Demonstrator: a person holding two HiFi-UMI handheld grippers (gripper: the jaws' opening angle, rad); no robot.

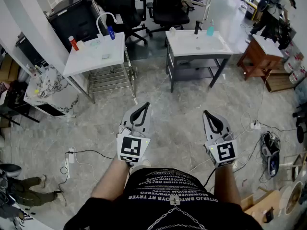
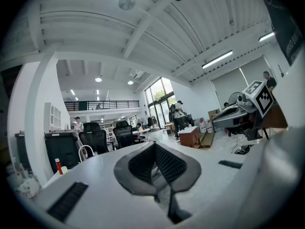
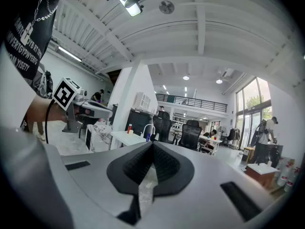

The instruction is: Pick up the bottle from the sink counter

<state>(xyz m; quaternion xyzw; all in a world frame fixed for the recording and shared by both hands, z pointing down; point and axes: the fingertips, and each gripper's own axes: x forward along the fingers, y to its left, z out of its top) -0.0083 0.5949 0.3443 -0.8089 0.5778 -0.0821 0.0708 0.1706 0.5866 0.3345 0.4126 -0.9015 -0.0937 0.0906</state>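
Shut and empty, the left hand-held gripper and the right hand-held gripper are held level, side by side before the person's waist, their pads pressed together on nothing. Both hang over the floor, well apart from any sink counter, so the reach has not begun.

Two sink counters stand ahead. A white worktop stands to the left on a wire frame, and a dark-framed worktop stands straight ahead. The task does not say which one is meant, and I cannot tell.

On the white worktop a red bottle stands upright at the far left corner. A blue bottle stands at the far edge, just beside the white tap. On the dark-framed worktop a teal bottle stands upright at the far edge, to the right of the dark tap.

All three look like small plastic bottles. They are probably light and stiff enough for a firm pinch, though the walls may give. They also look smooth, so a little slippery, and easy to knock over because they are narrow and tall. The best hold is likely across the body at mid-height, below the cap. The jaws would open first and come in level from the near side, one pad on each flank. The blue bottle leaves less room because of the tap.
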